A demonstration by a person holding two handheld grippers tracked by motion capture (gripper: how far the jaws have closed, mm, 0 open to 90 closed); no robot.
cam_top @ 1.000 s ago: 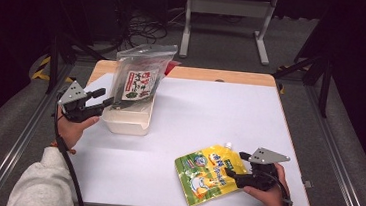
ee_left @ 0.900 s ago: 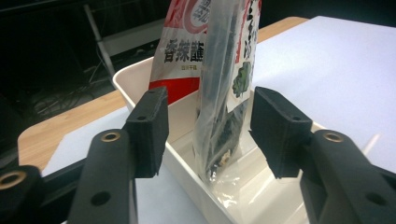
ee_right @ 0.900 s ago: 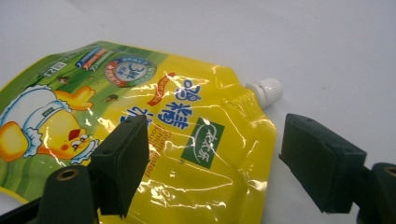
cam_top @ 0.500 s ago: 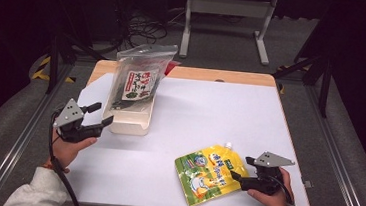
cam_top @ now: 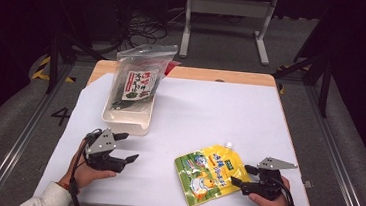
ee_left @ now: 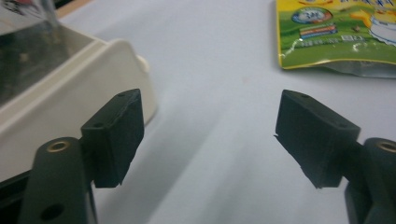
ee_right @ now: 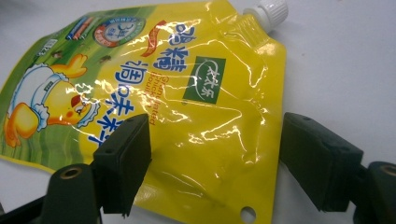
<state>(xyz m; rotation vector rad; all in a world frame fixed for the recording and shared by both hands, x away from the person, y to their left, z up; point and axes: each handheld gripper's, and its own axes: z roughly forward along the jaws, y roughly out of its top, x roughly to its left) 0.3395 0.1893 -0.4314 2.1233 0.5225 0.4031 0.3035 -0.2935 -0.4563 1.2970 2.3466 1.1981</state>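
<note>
A yellow spouted pouch [cam_top: 210, 174] lies flat near the table's front right, its white cap [ee_right: 267, 10] pointing away. My right gripper [cam_top: 243, 175] stands open at the pouch's right edge, one jaw over the pouch [ee_right: 154, 93], the other beside it. A clear packet with a red label [cam_top: 139, 78] leans upright in a cream tub [cam_top: 125, 118] at the back left. My left gripper [cam_top: 126, 146] is open just in front of the tub [ee_left: 60, 88], nothing between its jaws.
White sheet [cam_top: 210, 110] covers the wooden table, whose bare back edge [cam_top: 213, 75] shows. A metal stand [cam_top: 226, 16] and cables sit on the floor beyond. Open sheet lies between tub and pouch.
My left gripper has drawn back from the tub toward the front edge and now stands open. The right gripper has slid slightly toward the front right, off the pouch's edge.
</note>
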